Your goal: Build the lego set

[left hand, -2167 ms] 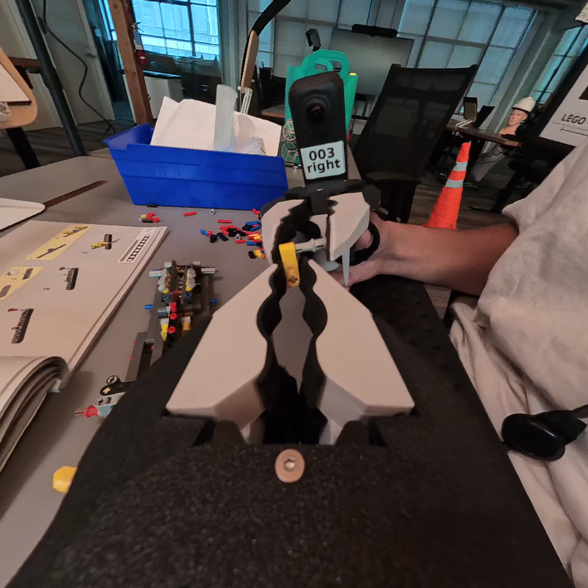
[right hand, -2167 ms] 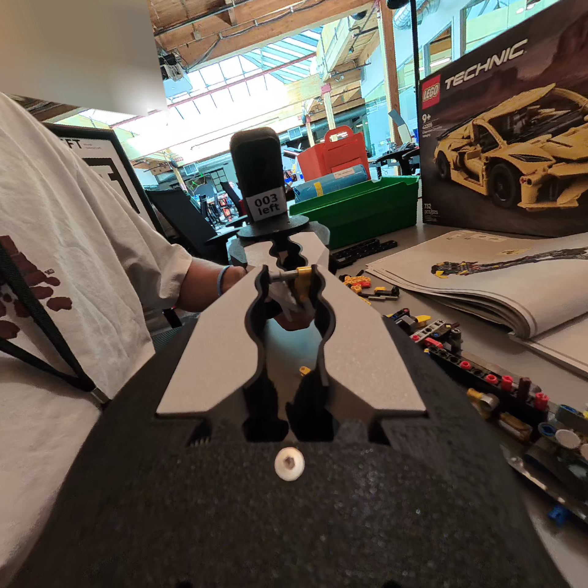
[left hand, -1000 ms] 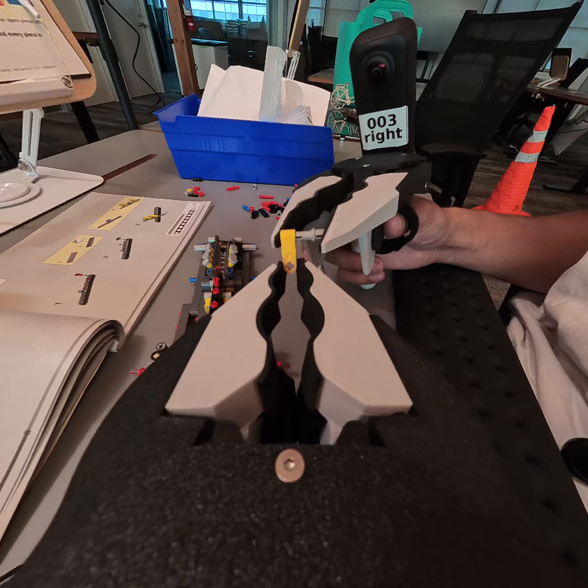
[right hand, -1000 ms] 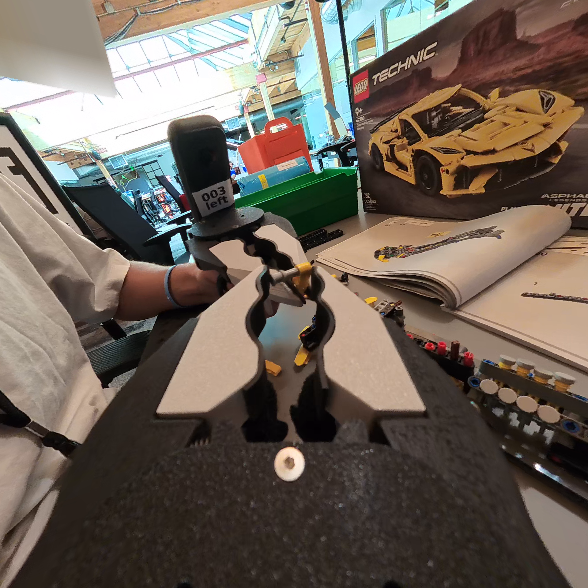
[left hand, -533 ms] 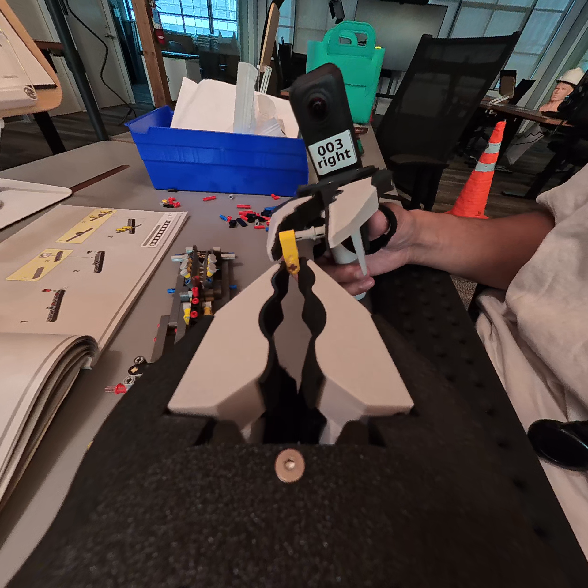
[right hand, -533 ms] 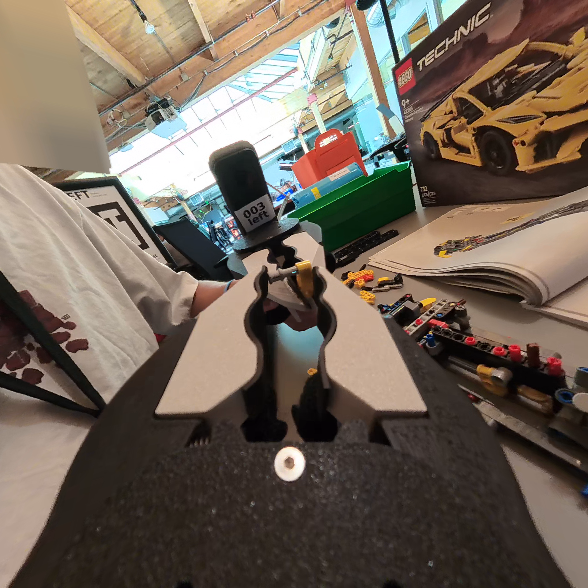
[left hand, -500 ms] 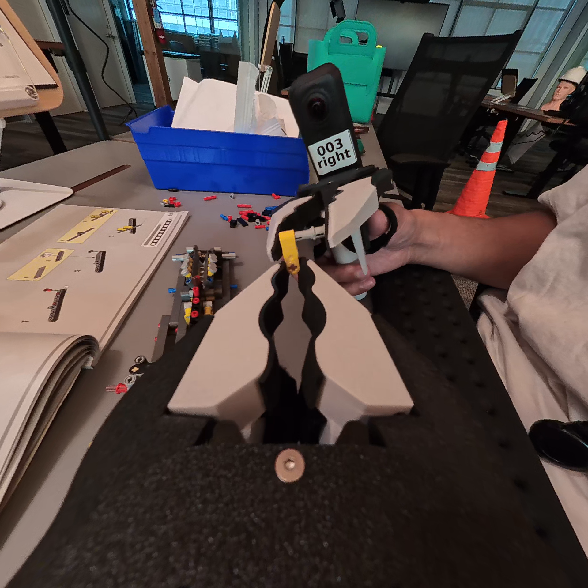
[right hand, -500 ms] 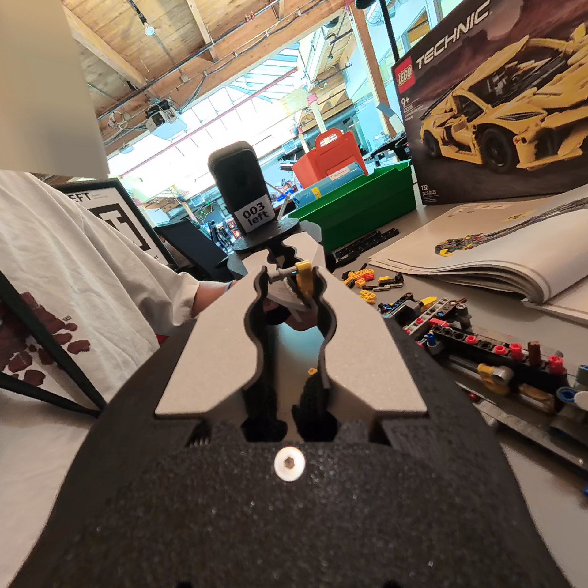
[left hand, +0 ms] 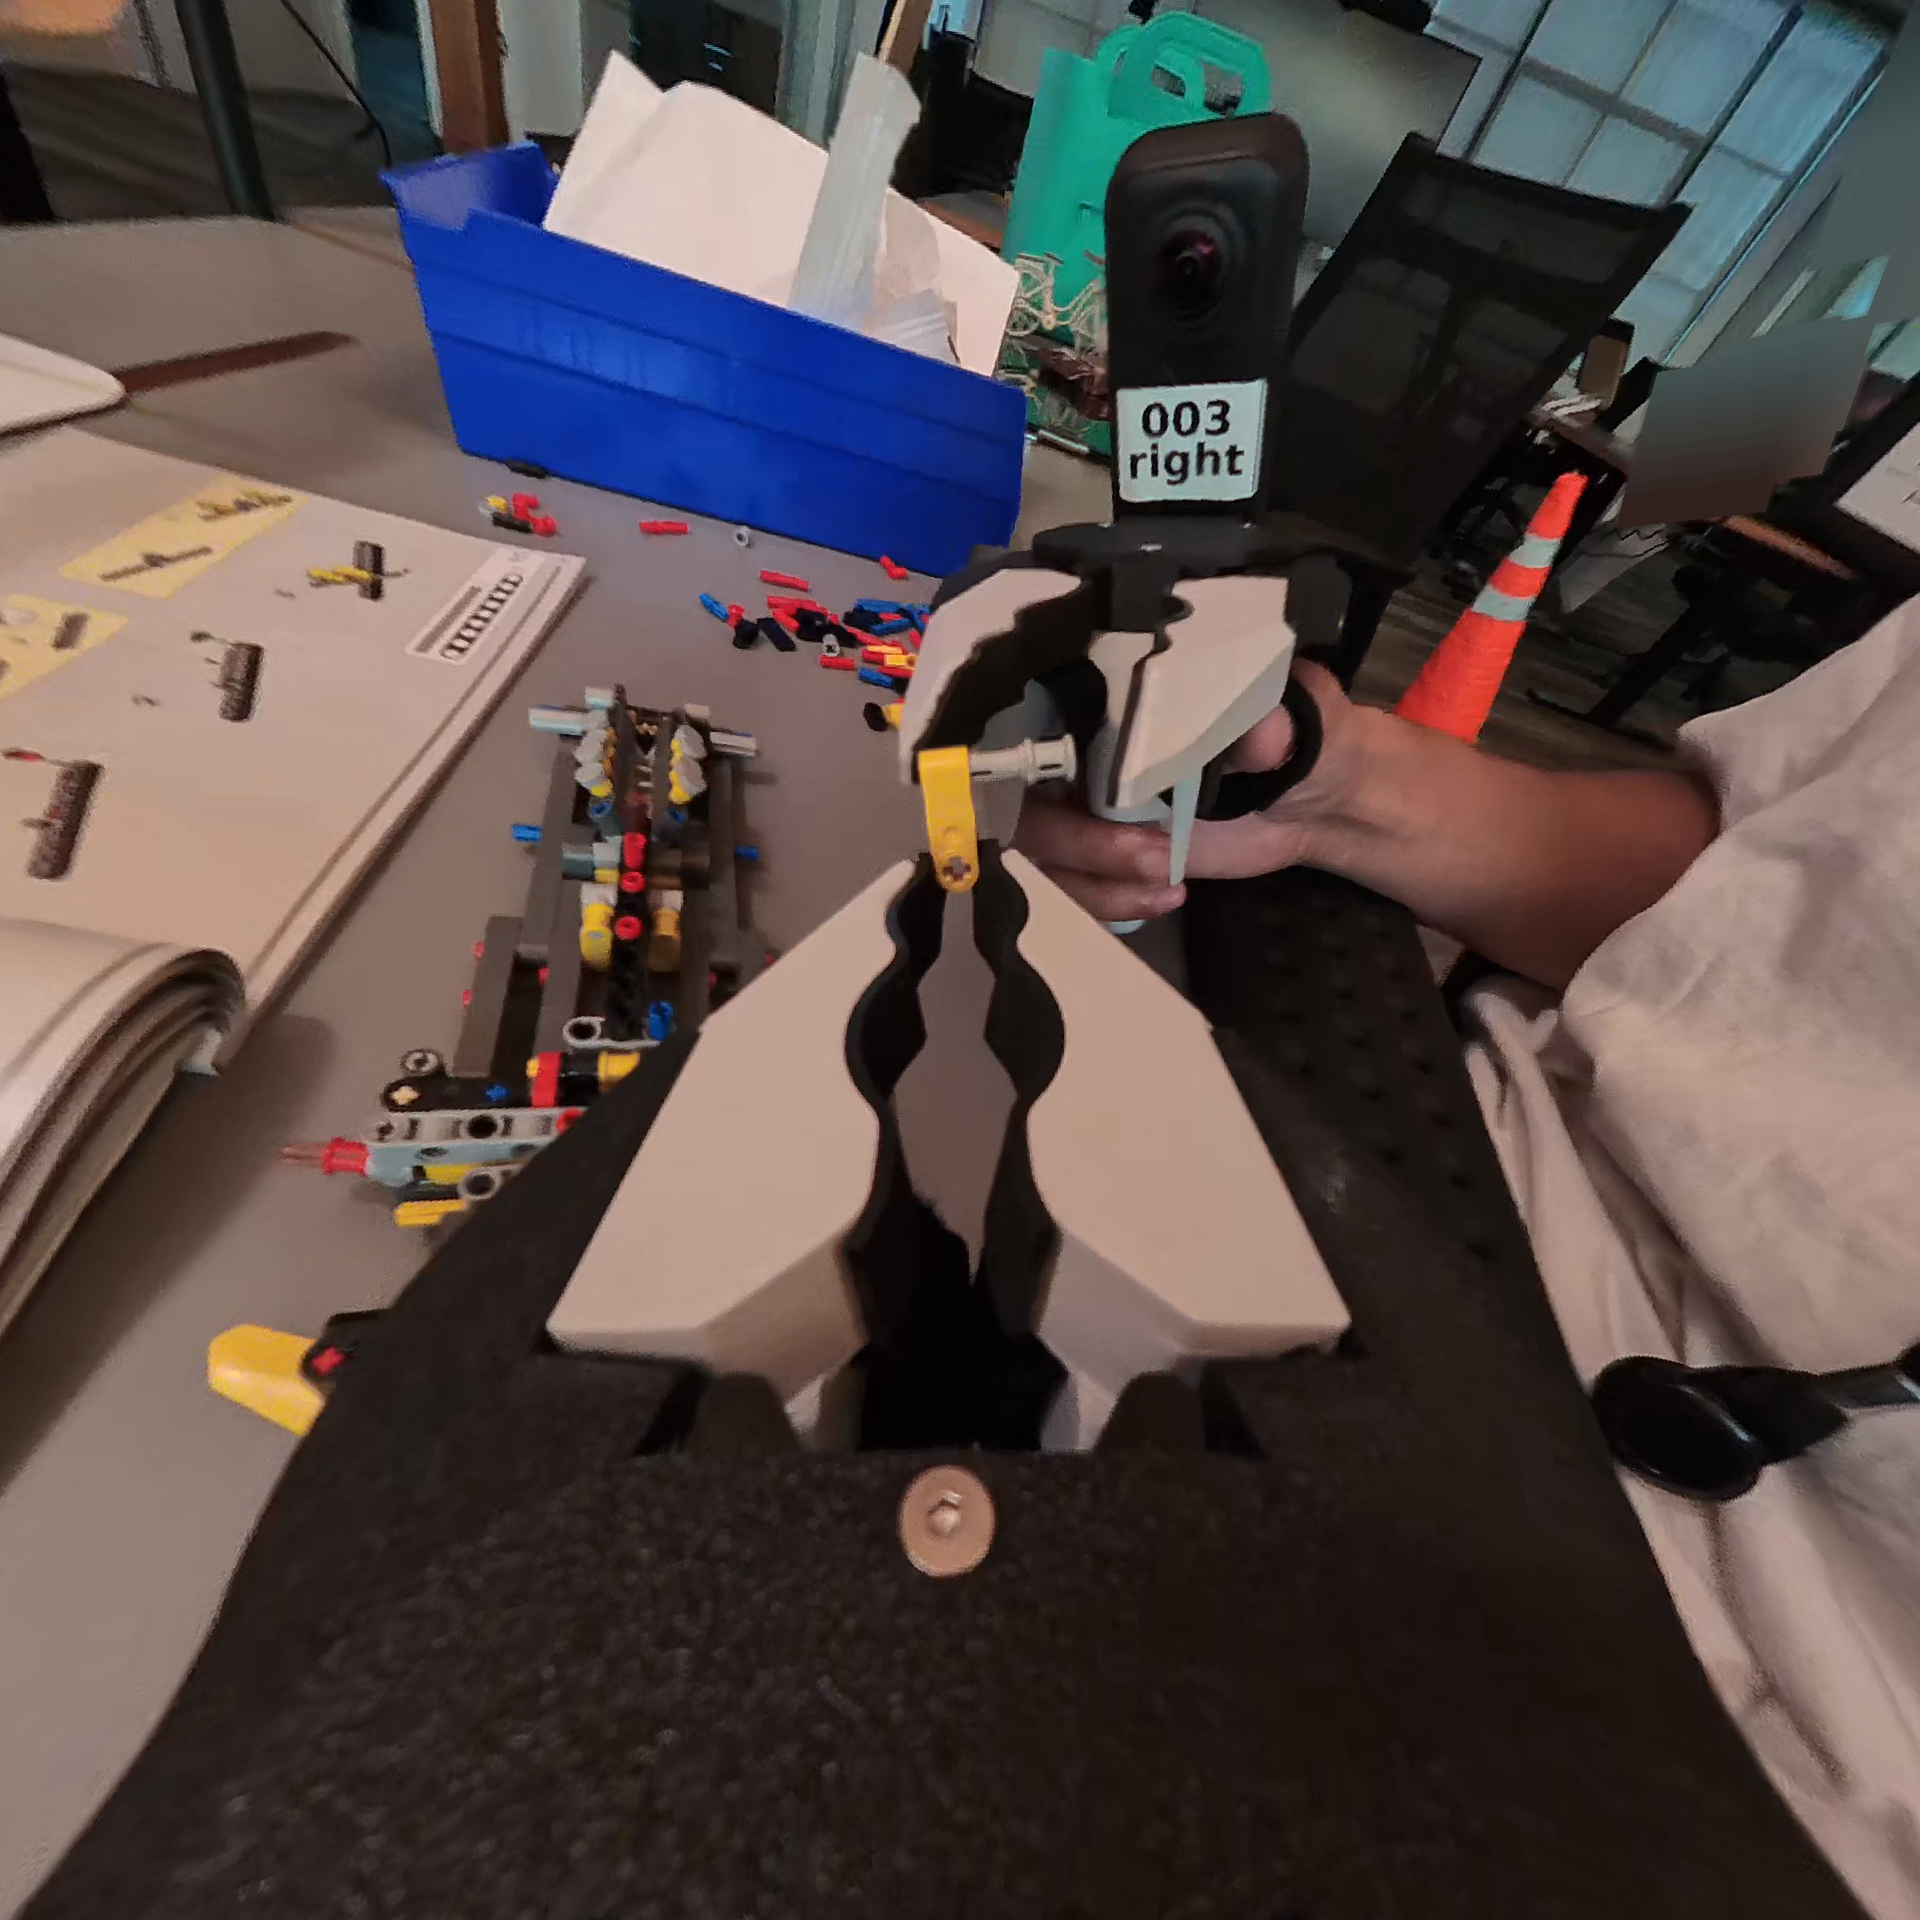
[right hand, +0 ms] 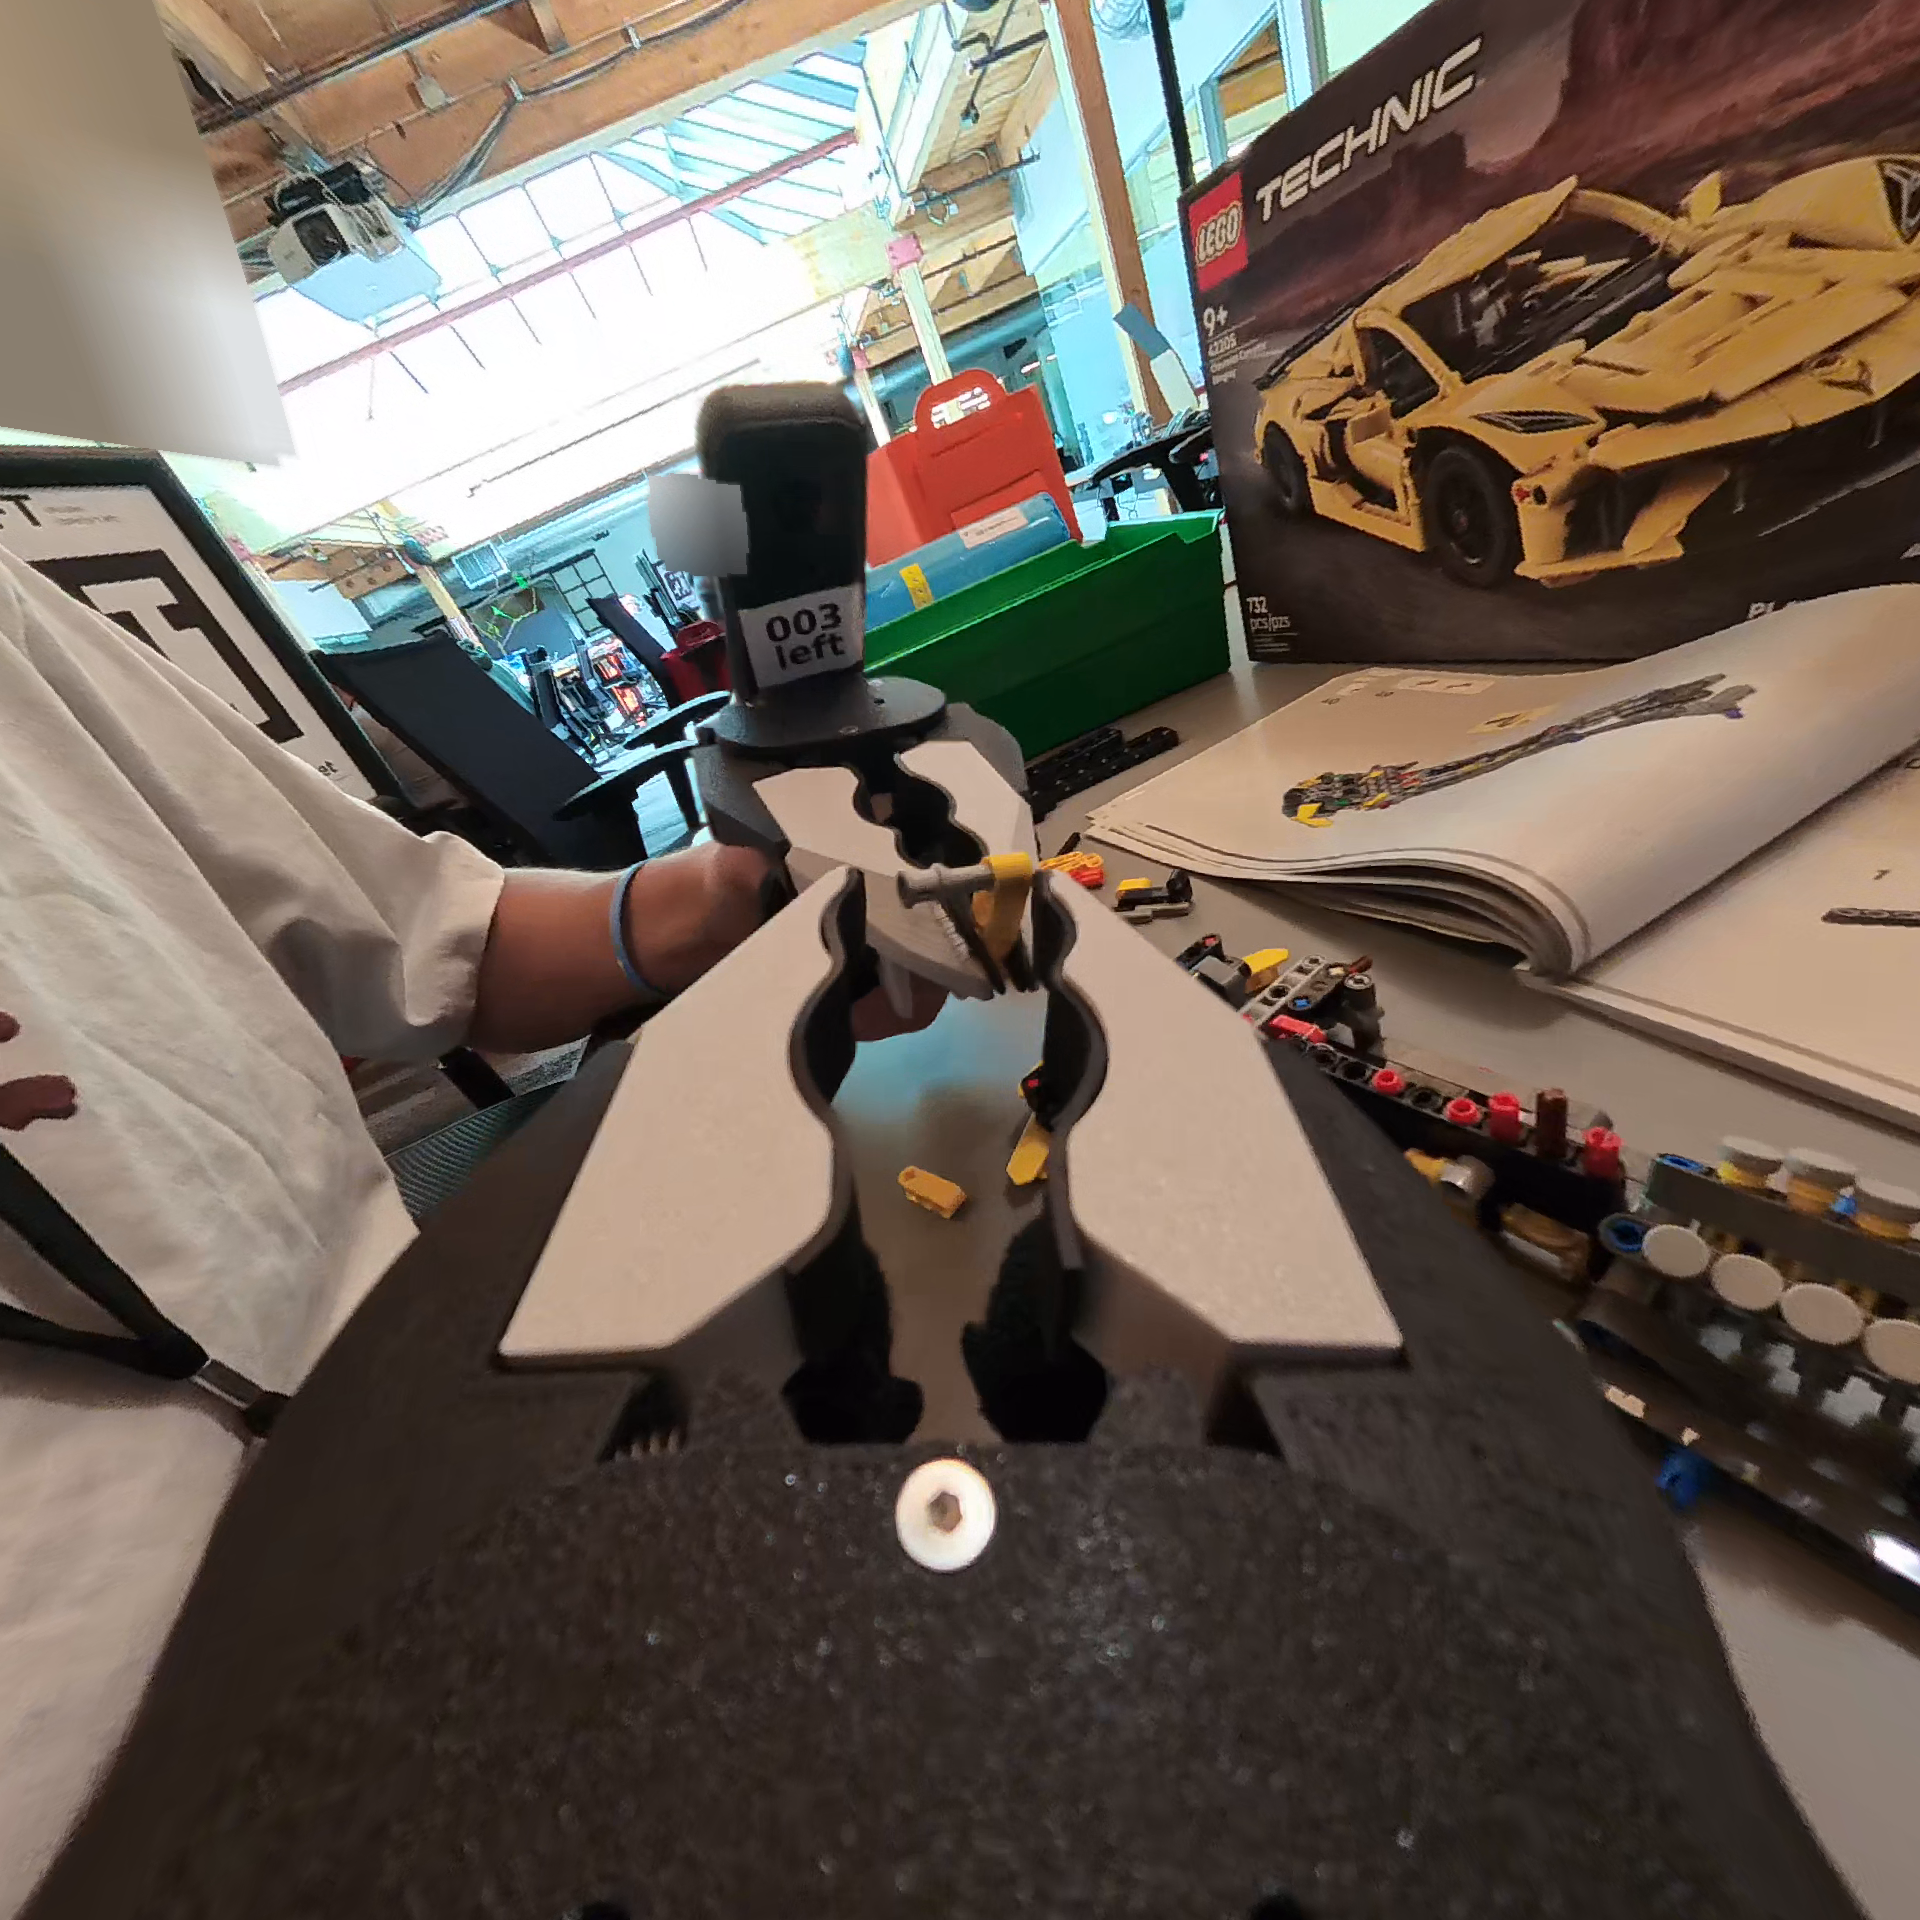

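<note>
Your left gripper point(left hand: 954, 883): fingertips pinched on the lower end of a small yellow lego piece point(left hand: 949, 812), held up above the table point(left hand: 343, 457).

Grey axle pin point(left hand: 1023, 761): pushed through the upper end of the yellow piece, lying level between the fingers of your right gripper point(right hand: 940, 899).

Your right gripper: jaws parted around the pin and the yellow piece; whether its pads touch either, you cannot tell. It faces your left gripper head on, tips meeting at the piece.

Partly built lego chassis point(left hand: 634, 862): on the table to the left of both grippers, a long dark frame studded with red, yellow and blue parts.

Loose small parts point(left hand: 821, 623): red, blue and black, scattered on the table just near the blue bin point(left hand: 707, 405) at the far side, which holds white paper.

Instruction booklet point(left hand: 208, 707): lying open at the far left.

Set box with a yellow car pictured point(right hand: 1579, 343): upright behind the booklet, beside a green bin point(right hand: 1060, 623).

Orange cone point(left hand: 1486, 623): on the floor far right.
</note>
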### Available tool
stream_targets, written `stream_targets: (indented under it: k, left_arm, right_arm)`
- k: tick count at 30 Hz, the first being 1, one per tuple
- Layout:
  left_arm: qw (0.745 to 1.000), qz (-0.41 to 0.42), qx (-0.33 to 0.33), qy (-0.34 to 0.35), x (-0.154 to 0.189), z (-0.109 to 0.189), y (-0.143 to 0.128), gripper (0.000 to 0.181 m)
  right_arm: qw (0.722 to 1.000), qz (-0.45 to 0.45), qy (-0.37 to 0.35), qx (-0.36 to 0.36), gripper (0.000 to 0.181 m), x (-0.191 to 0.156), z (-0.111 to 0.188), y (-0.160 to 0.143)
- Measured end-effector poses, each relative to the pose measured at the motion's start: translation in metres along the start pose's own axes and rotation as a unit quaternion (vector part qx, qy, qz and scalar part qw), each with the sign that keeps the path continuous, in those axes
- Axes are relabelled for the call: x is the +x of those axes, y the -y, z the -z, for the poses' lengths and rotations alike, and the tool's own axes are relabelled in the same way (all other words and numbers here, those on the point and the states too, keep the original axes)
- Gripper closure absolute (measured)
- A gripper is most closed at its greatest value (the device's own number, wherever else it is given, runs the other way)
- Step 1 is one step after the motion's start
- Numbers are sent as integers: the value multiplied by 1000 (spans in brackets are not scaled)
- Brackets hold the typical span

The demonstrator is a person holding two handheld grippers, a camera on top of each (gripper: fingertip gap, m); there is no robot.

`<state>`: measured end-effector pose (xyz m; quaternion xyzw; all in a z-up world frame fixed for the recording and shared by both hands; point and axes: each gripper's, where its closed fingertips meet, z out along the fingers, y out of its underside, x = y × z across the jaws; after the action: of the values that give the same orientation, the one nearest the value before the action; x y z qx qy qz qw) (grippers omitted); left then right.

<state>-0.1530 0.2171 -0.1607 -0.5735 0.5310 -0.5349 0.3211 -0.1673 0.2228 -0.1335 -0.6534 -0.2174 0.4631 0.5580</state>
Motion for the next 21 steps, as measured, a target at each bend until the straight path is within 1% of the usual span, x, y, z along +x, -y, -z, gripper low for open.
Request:
stream_targets:
  k: [4, 7, 9, 11, 13, 16, 18, 21]
  left_arm:
    - [997, 59, 4, -39, 3, 2, 1, 177]
    - [991, 105, 23, -82, 10, 5, 8, 177]
    - [986, 124, 33, -103, 13, 8, 12, 177]
    - [986, 126, 41, -105, 13, 10, 15, 177]
    - [991, 94, 36, -83, 10, 10, 14, 177]
    - [1000, 5, 19, -21, 4, 8, 9, 177]
    - [998, -59, 17, 15, 3, 7, 10, 177]
    - [991, -124, 26, 38, 7, 8, 14, 177]
  right_arm:
    - [1000, -6, 8, 12, 151, 0, 3, 4]
    - [999, -10, 23, 27, 151, -4, 5, 10]
    - [999, -1, 28, 36, 151, -6, 7, 14]
    - [998, 13, 36, 51, 151, -9, 8, 22]
    - [997, 0, 39, 61, 150, -7, 8, 27]
    - [998, -36, 51, 25, 146, -8, 0, 15]
    - [998, -27, 50, 14, 151, -10, -4, 11]
    - [999, 5, 51, 18, 157, -14, -2, 12]
